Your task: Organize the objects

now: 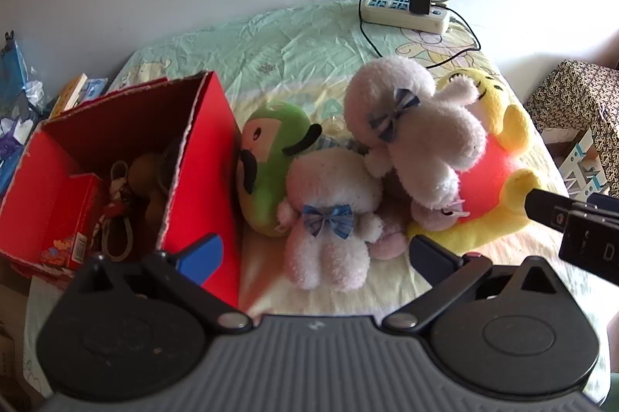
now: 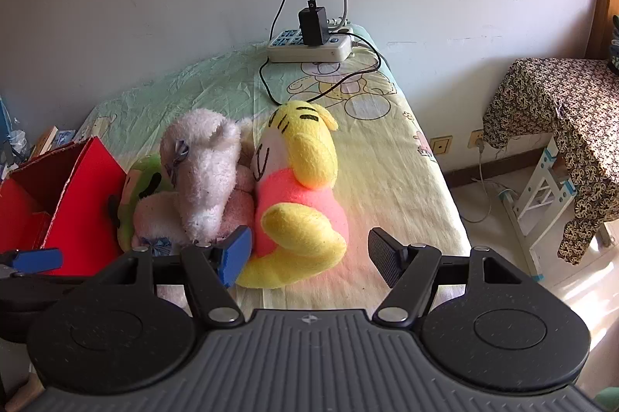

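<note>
In the left wrist view the left tongs (image 1: 315,255) stand wide open at the bottom centre of the frame, with nothing pressed between the pads. A small white plush with a blue bow (image 1: 329,214) lies in the gap just above them, its legs reaching down between the two fingers without touching either. To the left of it, a green plush with a moustache (image 1: 267,164) leans against the side of an open red box (image 1: 209,156), which fills the left middle of the frame and has small items inside. The blue left finger sits in front of the box's red wall. A larger white plush with a striped bow (image 1: 418,129) lies across the pile at centre right, resting on a yellow plush in a pink shirt (image 1: 499,176). All of these rest on a bed (image 1: 294,44) with a pale green printed sheet; a power strip (image 1: 406,9) sits at its far end, upper right.

In the right wrist view the right tongs (image 2: 309,257) are open at bottom centre, holding nothing. The yellow plush (image 2: 305,187) lies just above, its lower yellow foot beside the blue left finger and reaching into the gap; whether they touch I cannot tell. The right finger stands apart from it over bare sheet.
</note>
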Available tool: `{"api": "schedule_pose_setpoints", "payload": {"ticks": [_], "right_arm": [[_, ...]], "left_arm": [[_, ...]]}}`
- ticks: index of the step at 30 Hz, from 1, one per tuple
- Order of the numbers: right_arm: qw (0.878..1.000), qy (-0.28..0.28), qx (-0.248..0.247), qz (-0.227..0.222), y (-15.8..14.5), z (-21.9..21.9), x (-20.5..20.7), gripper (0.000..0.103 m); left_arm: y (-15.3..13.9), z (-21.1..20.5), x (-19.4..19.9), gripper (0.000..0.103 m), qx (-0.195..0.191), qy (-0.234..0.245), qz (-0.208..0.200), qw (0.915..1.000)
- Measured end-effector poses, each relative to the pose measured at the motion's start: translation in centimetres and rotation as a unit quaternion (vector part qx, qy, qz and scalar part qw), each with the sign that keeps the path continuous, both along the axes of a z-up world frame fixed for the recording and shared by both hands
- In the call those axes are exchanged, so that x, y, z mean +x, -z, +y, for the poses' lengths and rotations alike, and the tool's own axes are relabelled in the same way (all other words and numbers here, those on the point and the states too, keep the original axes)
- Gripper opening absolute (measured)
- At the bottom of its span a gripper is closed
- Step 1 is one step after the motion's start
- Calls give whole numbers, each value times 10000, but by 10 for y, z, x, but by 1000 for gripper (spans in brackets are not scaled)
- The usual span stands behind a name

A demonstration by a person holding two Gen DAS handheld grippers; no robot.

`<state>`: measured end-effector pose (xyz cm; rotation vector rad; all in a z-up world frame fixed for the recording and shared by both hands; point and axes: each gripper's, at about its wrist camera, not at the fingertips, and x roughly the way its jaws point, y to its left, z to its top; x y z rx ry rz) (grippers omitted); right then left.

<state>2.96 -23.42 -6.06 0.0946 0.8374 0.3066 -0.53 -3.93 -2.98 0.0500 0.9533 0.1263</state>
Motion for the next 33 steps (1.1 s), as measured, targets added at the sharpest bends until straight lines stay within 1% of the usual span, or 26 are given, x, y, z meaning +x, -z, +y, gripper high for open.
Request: {"api": "schedule_pose_setpoints", "payload": {"ticks": [1, 4, 6, 9, 23, 28, 29, 33], "right_arm": [[10000, -30, -19, -19, 0, 0, -1, 70], [9999, -37, -79, -90, -2, 0, 0, 70], [10000, -39, -26, -16, 0, 1, 2, 70], [9999, -119, -62, 92, 4, 4, 4, 70], [9998, -152, 6, 160, 5, 6, 13, 66], [9996, -180, 98, 199, 6, 4, 17, 59], [9995, -197, 123, 218, 6, 4, 18, 55], [9993, -204, 178, 260, 6, 1, 20, 53]], "left_arm": [[0, 1, 1, 103, -37, 8, -11, 10000], [1, 1, 1, 103, 10, 43, 10, 10000], [2, 0, 3, 103, 92, 40, 17, 9999], [4, 1, 6, 103, 71, 35, 73, 9999], [9, -3, 21, 103, 157, 61, 178, 9997], [10, -4, 24, 103, 203, 78, 207, 9995], [10, -4, 25, 103, 206, 82, 217, 9995], [11, -3, 26, 103, 195, 131, 248, 9994]]}}
